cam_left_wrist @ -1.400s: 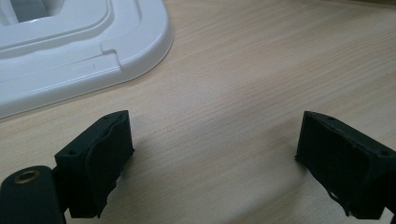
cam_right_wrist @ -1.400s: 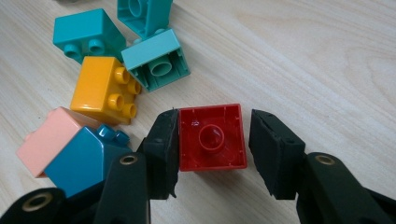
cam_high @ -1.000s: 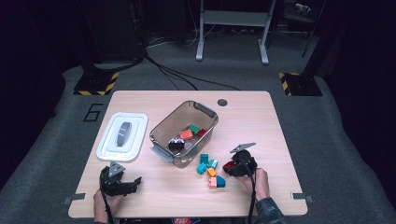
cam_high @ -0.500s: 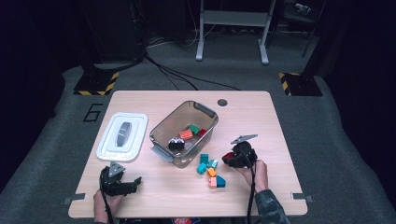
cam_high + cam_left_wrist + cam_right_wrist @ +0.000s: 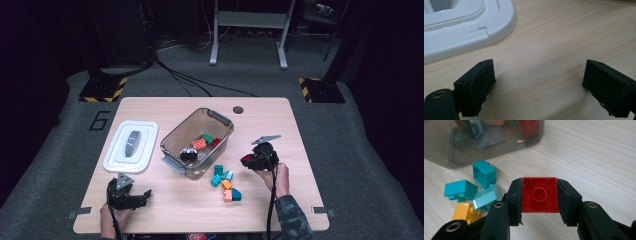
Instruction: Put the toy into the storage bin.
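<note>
Your right claw (image 5: 539,196) was clamped on the square red plastic brick (image 5: 539,195), just short of the clear grey plastic bin (image 5: 197,142) ahead; you needed a level carry over its rim. Your left claw (image 5: 539,85) stood apart, empty.

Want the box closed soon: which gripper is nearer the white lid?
Left. The left gripper sits just below the white lid, jaws open; the right gripper, holding a red block, is beyond the clear box.

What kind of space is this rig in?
Likely a lab or studio bay set up for recording: a lone wooden table on grey carpet, hazard-striped stand bases, loose cables, dark surroundings.
</note>
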